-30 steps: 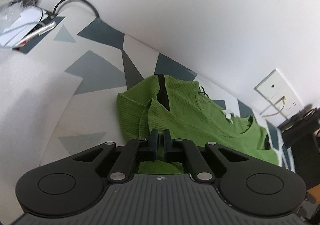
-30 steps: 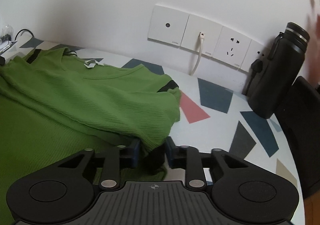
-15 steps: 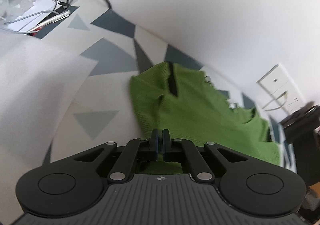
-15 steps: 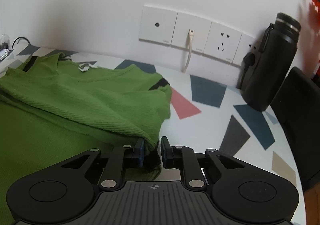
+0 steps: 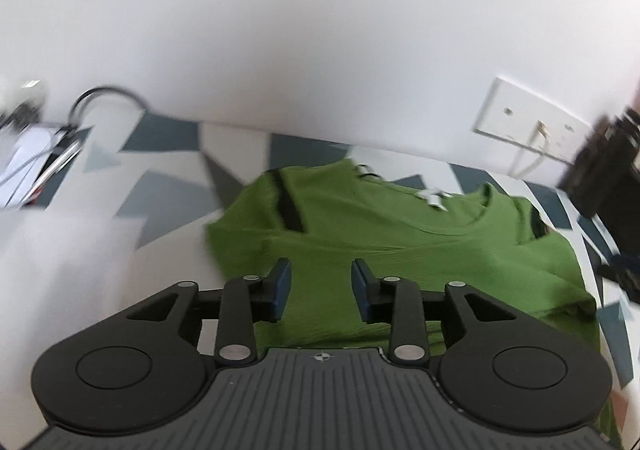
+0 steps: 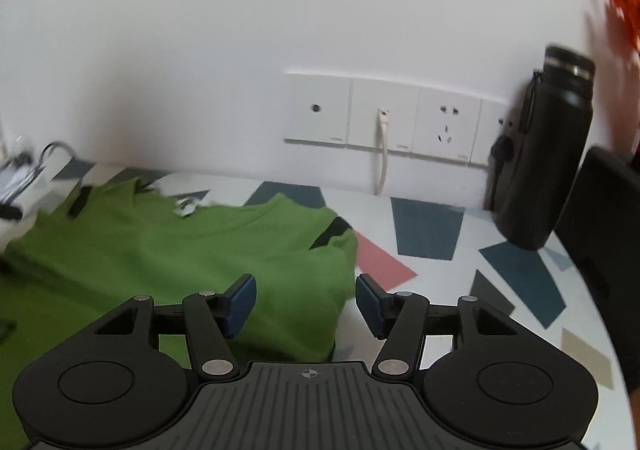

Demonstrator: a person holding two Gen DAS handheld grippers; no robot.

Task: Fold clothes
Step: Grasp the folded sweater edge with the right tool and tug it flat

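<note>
- Left gripper (image 5: 320,290): jaws wide, empty, the ribbed green knit shirt (image 5: 400,234) lying just ahead and beneath.
- Right gripper (image 6: 306,304): jaws wide over the shirt's folded edge (blurred, apparently not touching).
- Judged step: one fold laid; next calls for regrasping an edge.

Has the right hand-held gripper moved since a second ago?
Yes. The right hand-held gripper has opened, let go of the green shirt, and risen: the wall sockets now sit lower in its view.
</note>
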